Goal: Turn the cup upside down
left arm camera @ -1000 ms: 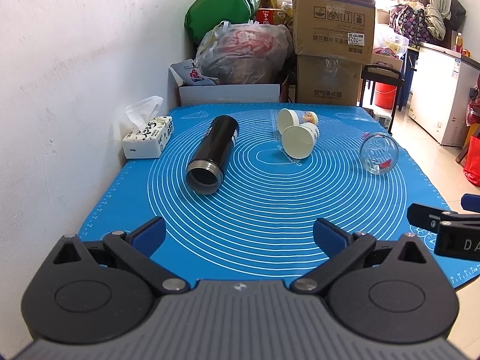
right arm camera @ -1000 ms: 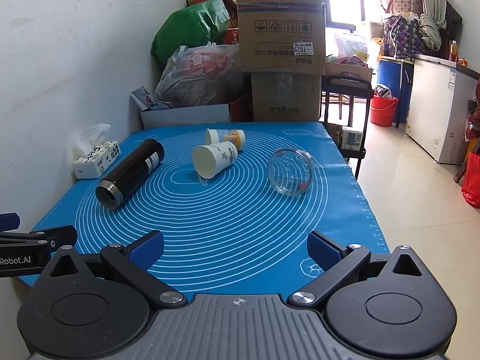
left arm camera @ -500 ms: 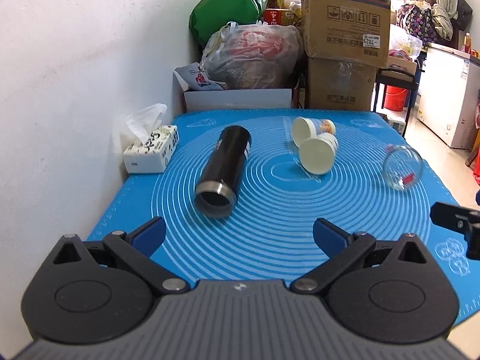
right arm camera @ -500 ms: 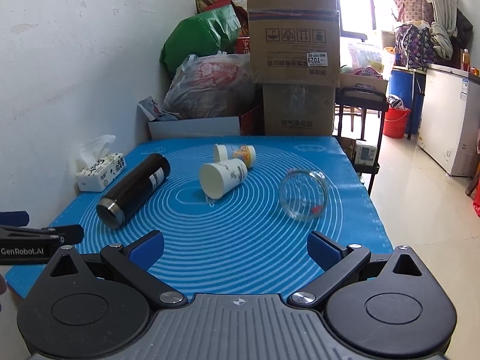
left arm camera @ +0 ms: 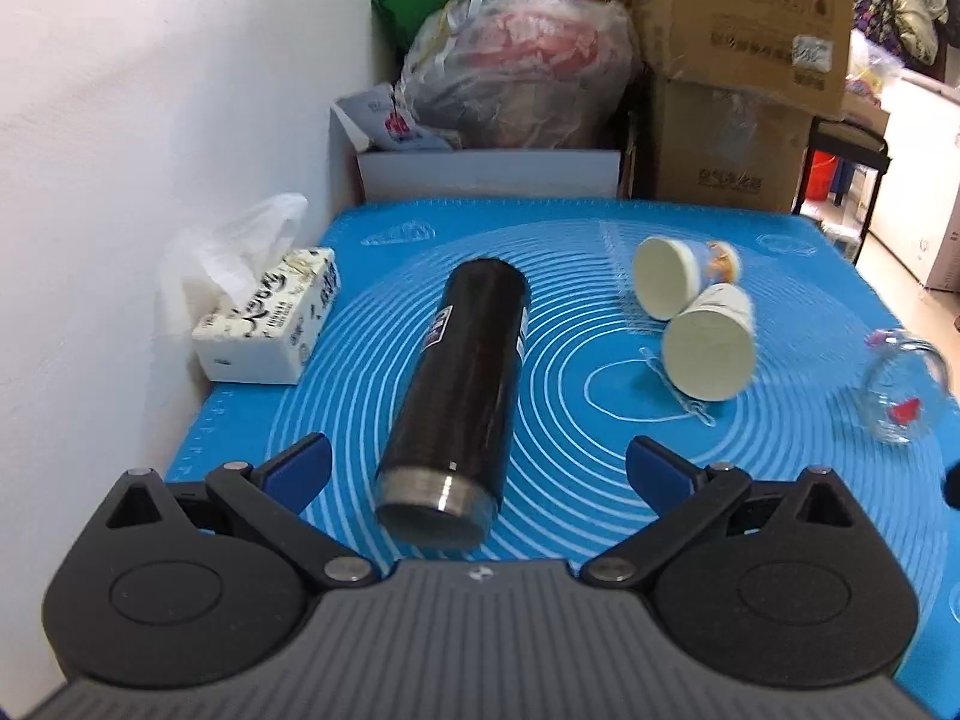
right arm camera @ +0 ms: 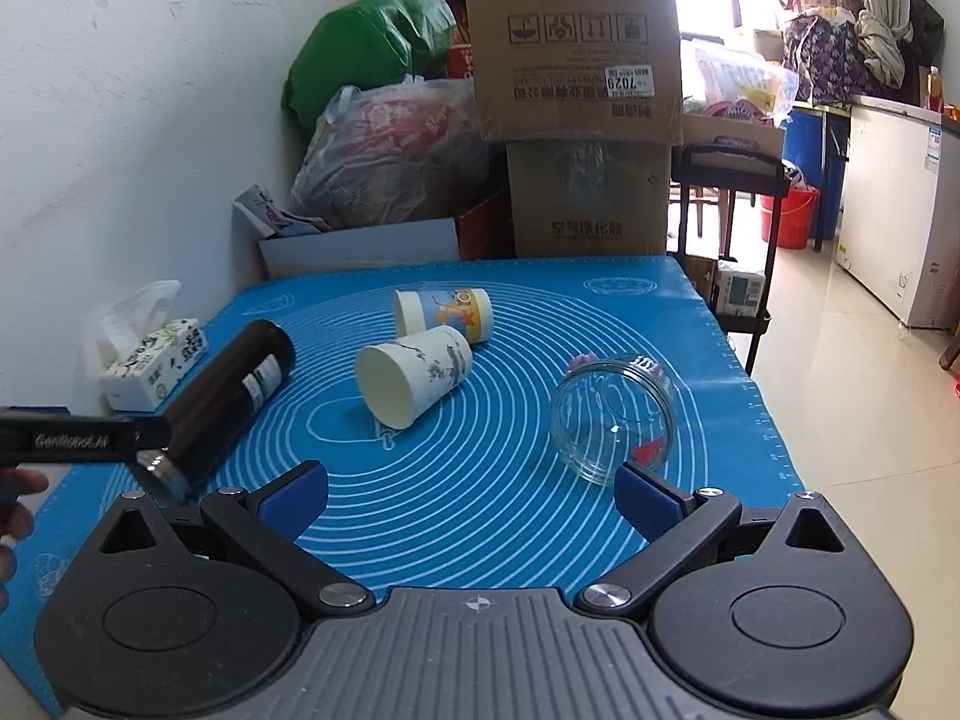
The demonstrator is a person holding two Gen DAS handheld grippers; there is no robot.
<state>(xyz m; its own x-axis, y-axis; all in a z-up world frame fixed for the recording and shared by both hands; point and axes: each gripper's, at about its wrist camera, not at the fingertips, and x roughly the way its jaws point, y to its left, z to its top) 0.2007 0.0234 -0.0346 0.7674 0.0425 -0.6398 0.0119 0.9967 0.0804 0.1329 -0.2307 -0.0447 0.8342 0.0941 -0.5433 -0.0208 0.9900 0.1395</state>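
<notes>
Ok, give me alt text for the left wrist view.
The open left hand-held gripper frames the mouth of a black flask lying on its side on a blue mat. Two paper cups and a glass jar lie tipped at right, a tissue box at left.

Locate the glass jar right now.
In the right wrist view the glass jar lies on its side on the blue mat, right of the nearer paper cup, just beyond the right gripper and its right fingertip.
</notes>
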